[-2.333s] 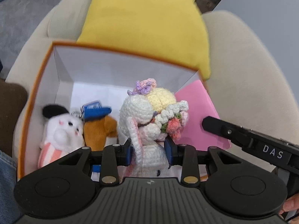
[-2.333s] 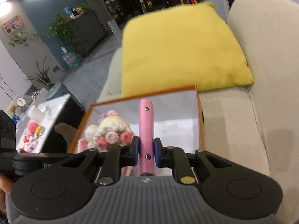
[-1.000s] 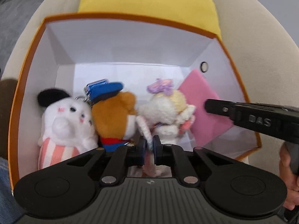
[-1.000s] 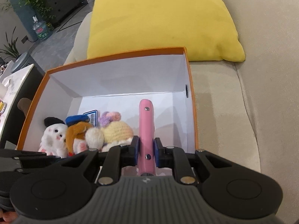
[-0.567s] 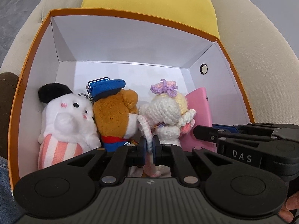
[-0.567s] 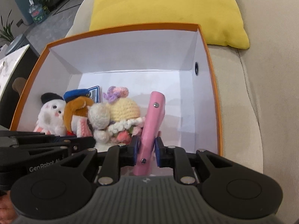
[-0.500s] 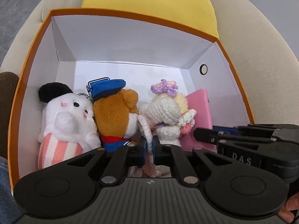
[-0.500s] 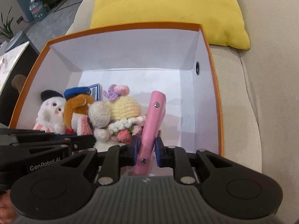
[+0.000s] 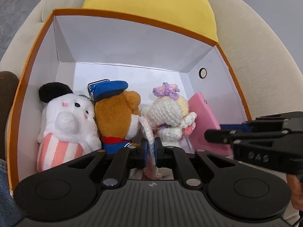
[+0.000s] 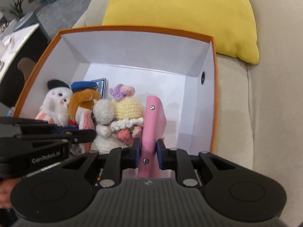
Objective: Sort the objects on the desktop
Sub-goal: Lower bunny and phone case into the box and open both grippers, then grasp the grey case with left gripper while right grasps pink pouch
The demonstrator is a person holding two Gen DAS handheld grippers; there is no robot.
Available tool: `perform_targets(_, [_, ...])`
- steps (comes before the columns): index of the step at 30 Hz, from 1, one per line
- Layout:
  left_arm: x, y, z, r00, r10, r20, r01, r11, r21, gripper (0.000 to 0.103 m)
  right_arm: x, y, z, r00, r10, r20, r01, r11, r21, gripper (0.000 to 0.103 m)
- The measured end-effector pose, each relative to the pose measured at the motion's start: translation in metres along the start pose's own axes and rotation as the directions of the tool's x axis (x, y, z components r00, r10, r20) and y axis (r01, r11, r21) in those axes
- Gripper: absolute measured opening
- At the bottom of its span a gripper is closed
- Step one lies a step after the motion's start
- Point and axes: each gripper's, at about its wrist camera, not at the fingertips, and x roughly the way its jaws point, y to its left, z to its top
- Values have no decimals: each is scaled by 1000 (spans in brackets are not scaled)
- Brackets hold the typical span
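Observation:
An orange box (image 9: 130,18) with white inside sits on a beige sofa. In it stand a white plush with a black ear (image 9: 66,121), a brown plush with a blue cap (image 9: 116,113), and a crocheted bunny doll (image 9: 167,113). My left gripper (image 9: 151,149) is shut on the doll's pink ear, low in the box. My right gripper (image 10: 148,152) is shut on a pink case (image 10: 152,124), standing it on edge in the box to the right of the doll (image 10: 125,117). The pink case also shows in the left wrist view (image 9: 203,124).
A yellow cushion (image 10: 181,9) lies behind the box (image 10: 215,94) on the sofa (image 10: 265,94). The box's far half holds only a blue card (image 10: 100,86). A table with small items (image 10: 11,37) stands to the left.
Both grippers came down into the box. The doll now stands beside the brown plush, and the pink case has tilted and settled next to the doll. In the last half second, little moved.

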Motion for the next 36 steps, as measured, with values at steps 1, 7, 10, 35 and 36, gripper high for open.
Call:
perform_targets(1, [-1,0,0,1000,-2,3,2,1000,-2,7,4,0,0,1000,0,-15,0,1000,0,18])
perform_targets(7, [-4,-2,1,1000,-1,19,1,1000,-2,7,11,1,-8,1000,18,-17,-17,999,33,19])
perform_targets(10, [-10,-3,1,999,-5,35,6,1000,-5,7,10,-2,-7,999,35,-16,-34,997,70,19])
perform_targets(35, [-91,-54,-44,991,-6,137,-11,992,122,16,-74,-10,-54,971,113,209,-108,994,-33,37])
perform_targets(36, [-93,-57,-51,991,-1,131,-15,992,122,17,-79,-14,-63,969,117,216,-112,993,-34,37])
